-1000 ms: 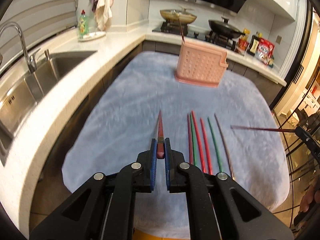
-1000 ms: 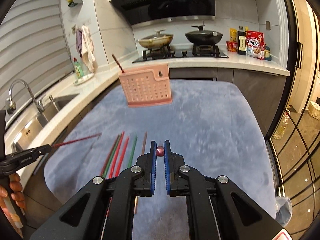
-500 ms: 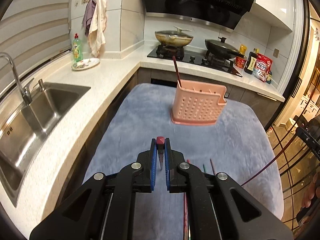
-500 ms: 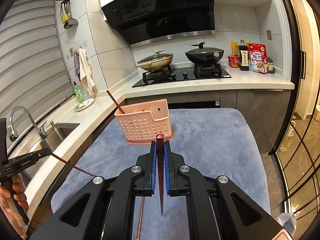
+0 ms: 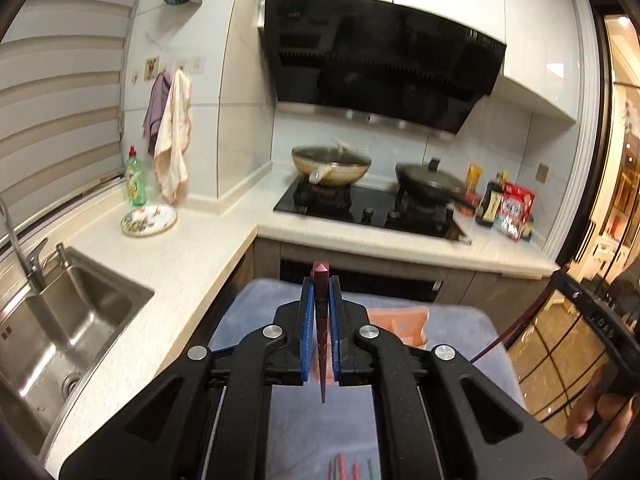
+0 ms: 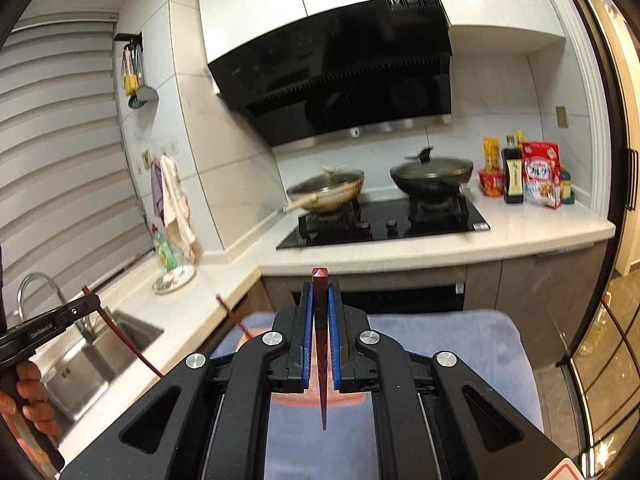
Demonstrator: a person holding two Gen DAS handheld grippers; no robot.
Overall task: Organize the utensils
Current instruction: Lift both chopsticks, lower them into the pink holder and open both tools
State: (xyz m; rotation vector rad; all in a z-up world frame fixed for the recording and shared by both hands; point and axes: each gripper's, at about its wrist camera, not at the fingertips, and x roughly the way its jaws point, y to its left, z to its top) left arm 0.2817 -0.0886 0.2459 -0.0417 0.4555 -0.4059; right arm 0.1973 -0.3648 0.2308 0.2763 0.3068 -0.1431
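Observation:
My left gripper [image 5: 320,285] is shut on a dark red chopstick [image 5: 321,332] that hangs upright between the blue pads, thin tip down. Behind its right finger shows a corner of the pink basket [image 5: 400,320]. Several coloured chopsticks [image 5: 340,466] lie on the cloth below. My right gripper [image 6: 320,289] is likewise shut on a dark red chopstick [image 6: 322,380], upright above the mostly hidden pink basket [image 6: 280,400]. One chopstick [image 6: 232,316] stands in that basket. Each view shows the other gripper at its edge: the right gripper [image 5: 588,316] and the left gripper [image 6: 86,305].
A blue-grey cloth [image 6: 460,344] covers the table. A white counter [image 5: 180,264] wraps around the left and far side, with a steel sink [image 5: 60,332], a plate [image 5: 149,220] and a green soap bottle [image 5: 135,178]. Two pans sit on the hob [image 6: 384,224].
Both grippers have risen from the cloth and moved toward the basket. Each chopstick has swung from pointing ahead to hanging upright. The loose chopsticks have dropped to the picture's bottom edge.

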